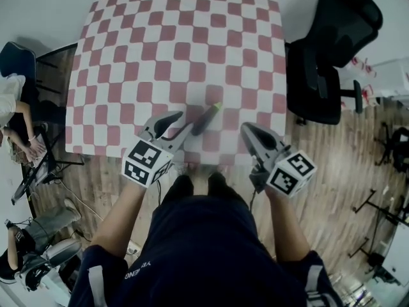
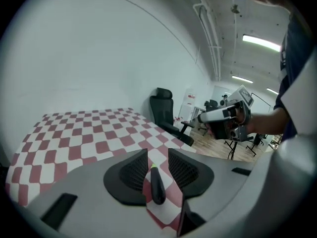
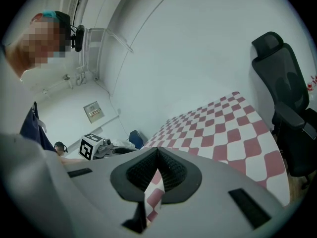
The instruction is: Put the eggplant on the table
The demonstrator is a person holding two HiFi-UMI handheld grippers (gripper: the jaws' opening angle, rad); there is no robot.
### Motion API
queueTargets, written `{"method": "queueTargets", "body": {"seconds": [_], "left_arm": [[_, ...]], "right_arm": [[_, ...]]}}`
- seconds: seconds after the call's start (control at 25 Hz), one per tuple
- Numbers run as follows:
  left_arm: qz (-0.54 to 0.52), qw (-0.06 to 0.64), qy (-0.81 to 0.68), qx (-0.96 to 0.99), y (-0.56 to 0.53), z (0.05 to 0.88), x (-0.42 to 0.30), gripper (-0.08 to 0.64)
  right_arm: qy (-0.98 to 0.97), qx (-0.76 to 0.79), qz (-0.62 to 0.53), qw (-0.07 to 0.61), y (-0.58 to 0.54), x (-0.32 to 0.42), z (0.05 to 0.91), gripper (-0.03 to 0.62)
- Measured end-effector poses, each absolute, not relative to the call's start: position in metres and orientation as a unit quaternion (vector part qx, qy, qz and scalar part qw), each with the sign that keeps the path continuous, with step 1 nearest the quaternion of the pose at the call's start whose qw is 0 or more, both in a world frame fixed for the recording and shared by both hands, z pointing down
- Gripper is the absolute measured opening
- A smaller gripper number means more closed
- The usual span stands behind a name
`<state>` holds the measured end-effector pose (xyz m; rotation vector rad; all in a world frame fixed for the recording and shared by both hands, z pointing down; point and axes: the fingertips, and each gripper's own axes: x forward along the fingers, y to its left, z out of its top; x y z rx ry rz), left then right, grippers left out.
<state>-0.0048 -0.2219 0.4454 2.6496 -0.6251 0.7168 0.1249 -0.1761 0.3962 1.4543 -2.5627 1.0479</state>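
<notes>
A dark eggplant [image 1: 206,119] with a green tip lies on the red-and-white checked table [image 1: 172,43] near its front edge. My left gripper [image 1: 181,123] hovers just left of it, jaws apart. Through the left gripper view the eggplant [image 2: 157,187] shows in the gap between the jaws [image 2: 157,156], down on the cloth and clear of both pads. My right gripper [image 1: 245,129] hangs over the front edge to the eggplant's right; in the right gripper view [image 3: 157,150] its tips meet with nothing between them.
A black office chair [image 1: 326,62] stands off the table's right side, on the wooden floor. A seated person [image 1: 13,107] and stands with cables are at the left. A white wall lies beyond the table's far end.
</notes>
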Motion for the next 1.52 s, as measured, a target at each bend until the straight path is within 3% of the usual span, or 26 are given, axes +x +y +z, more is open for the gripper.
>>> {"method": "queueTargets", "body": {"seconds": [0.6,1.52], "left_arm": [[0.142,0.089,-0.213,0.962,-0.210,0.337,-0.013,0.049],[0.124,0.092,-0.216,0.964,-0.208,0.330,-0.029,0.032]], "right_arm": [[-0.848,0.460,0.261,-0.014,-0.183,0.090,0.329,0.017],[-0.854,0.455,0.254,-0.001,-0.173,0.069,0.324,0.015]]}}
